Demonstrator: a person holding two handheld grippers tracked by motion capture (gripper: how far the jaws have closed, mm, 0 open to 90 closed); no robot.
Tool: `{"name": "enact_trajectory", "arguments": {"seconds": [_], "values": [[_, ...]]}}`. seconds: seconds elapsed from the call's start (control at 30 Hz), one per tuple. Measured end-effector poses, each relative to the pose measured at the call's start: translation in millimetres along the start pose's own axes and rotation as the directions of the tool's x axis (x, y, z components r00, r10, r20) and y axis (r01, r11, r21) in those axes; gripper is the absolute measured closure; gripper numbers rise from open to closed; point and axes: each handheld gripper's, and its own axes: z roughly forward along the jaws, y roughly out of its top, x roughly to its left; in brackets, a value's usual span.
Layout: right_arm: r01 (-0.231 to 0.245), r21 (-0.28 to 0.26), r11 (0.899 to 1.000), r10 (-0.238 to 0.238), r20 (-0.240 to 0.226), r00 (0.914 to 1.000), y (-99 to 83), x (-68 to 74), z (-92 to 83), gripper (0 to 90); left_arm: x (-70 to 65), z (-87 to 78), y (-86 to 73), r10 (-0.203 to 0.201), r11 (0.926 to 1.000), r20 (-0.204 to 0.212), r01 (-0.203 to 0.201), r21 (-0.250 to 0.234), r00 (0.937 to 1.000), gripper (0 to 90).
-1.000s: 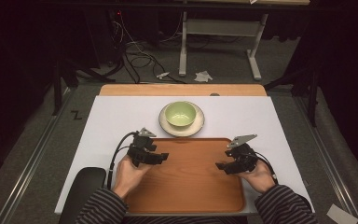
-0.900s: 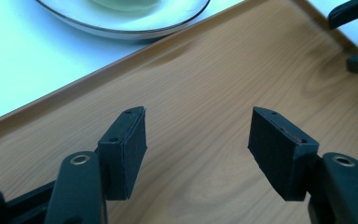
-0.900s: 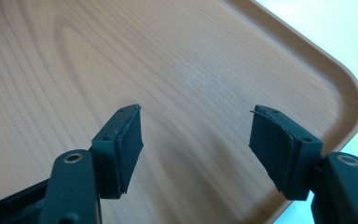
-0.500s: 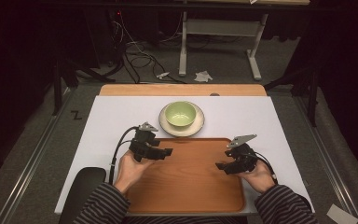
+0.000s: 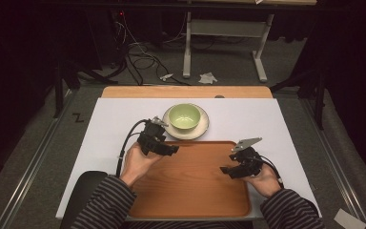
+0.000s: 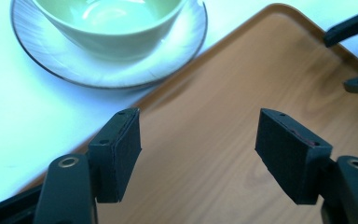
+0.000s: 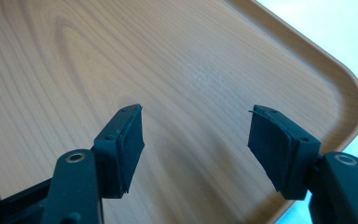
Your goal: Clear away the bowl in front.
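A pale green bowl (image 5: pixel 184 116) sits on a white plate (image 5: pixel 199 130) at the far middle of the white table. In front of it lies a wooden tray (image 5: pixel 190 191). My left gripper (image 5: pixel 173 150) hovers over the tray's far left corner, just short of the plate. It is open, its jaws have just been opening, and nothing is between them. In the left gripper view the bowl (image 6: pixel 112 23) and plate (image 6: pixel 51 58) lie beyond the open left gripper (image 6: pixel 198 144). My right gripper (image 5: pixel 225 170) stands open over the tray's right side, and in its own view the right gripper (image 7: pixel 196 140) is empty above bare wood (image 7: pixel 98 70).
The white table top (image 5: pixel 267 119) runs past the tray on all sides, with a wooden strip (image 5: pixel 186 91) along its far edge. A dark chair back (image 5: pixel 88 191) sits at the near left. Cables and a desk frame (image 5: pixel 219 43) lie on the floor beyond.
My left gripper has moved away from me and slightly right, closer to the plate, and risen a little. The right gripper has stayed in place.
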Motion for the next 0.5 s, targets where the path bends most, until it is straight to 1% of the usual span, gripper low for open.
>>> {"name": "enact_trajectory", "arguments": {"seconds": [0.1, 0.17, 0.3, 0.37, 0.5], "values": [[-0.007, 0.002, 1.000, 0.007, 0.001, 1.0000, -0.3, -0.6, 0.1, 37.1, 1.1, 5.6, 7.3, -0.006, 1.0000, -0.010, 0.006, 0.001, 0.9999, 30.9], [-0.007, 0.000, 1.000, 0.007, 0.002, 1.0000, -0.2, -0.7, -0.2, 37.2, 1.4, 7.2, 9.4, -0.010, 1.0000, -0.011, 0.010, 0.001, 0.9999, 31.0], [0.008, -0.006, 1.000, -0.008, 0.005, 1.0000, -0.3, -0.8, -1.5, 37.5, 2.2, 15.8, 16.9, -0.010, 0.9999, -0.021, 0.010, 0.007, 0.9997, 31.2], [-0.001, -0.007, 1.000, 0.001, 0.002, 1.0000, -0.2, -0.6, -0.9, 37.5, 2.3, 19.1, 19.8, -0.018, 0.9998, -0.024, 0.019, 0.009, 0.9995, 31.3], [0.004, -0.007, 1.000, -0.004, 0.001, 1.0000, -0.1, -0.6, -0.7, 37.7, 3.4, 26.4, 25.4, -0.026, 0.9996, -0.032, 0.026, 0.011, 0.9992, 31.5]]}}
